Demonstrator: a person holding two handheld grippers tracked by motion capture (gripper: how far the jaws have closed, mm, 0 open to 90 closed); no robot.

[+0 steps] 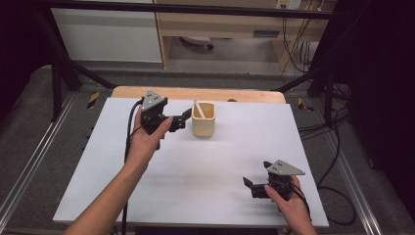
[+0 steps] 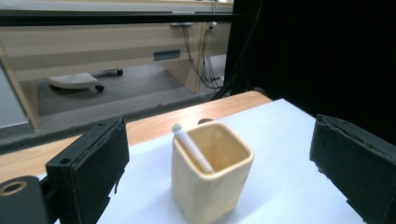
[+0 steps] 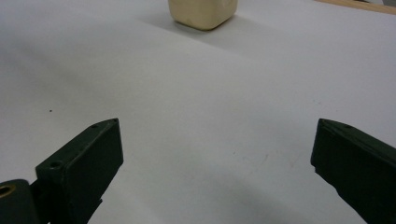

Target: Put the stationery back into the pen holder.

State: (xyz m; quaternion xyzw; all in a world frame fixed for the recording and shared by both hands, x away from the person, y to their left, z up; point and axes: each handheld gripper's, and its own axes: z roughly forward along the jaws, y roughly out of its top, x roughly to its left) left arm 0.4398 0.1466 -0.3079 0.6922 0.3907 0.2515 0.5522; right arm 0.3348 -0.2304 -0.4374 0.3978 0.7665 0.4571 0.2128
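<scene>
While the left gripper (image 1: 182, 120) gapes just beside a cream square ceramic cup (image 1: 203, 120), the white stick (image 1: 198, 109) inside leans toward it; right gripper (image 1: 258, 177) gapes well apart.

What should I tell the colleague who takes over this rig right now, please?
Left claw: open, held at the left side of the cup, jaws either side of it in the left gripper view, not closed on it.
Right claw: open and holding nothing, low over the white table at its near right, pointing toward the cup.
Things: the cream square cup stands upright near the far middle of the table; a white stick leans inside it, top end resting at the rim.
Done: left claw lined up with the cup.
Left: nothing is gripped yet; probably close on the cup or the stick next.
</scene>
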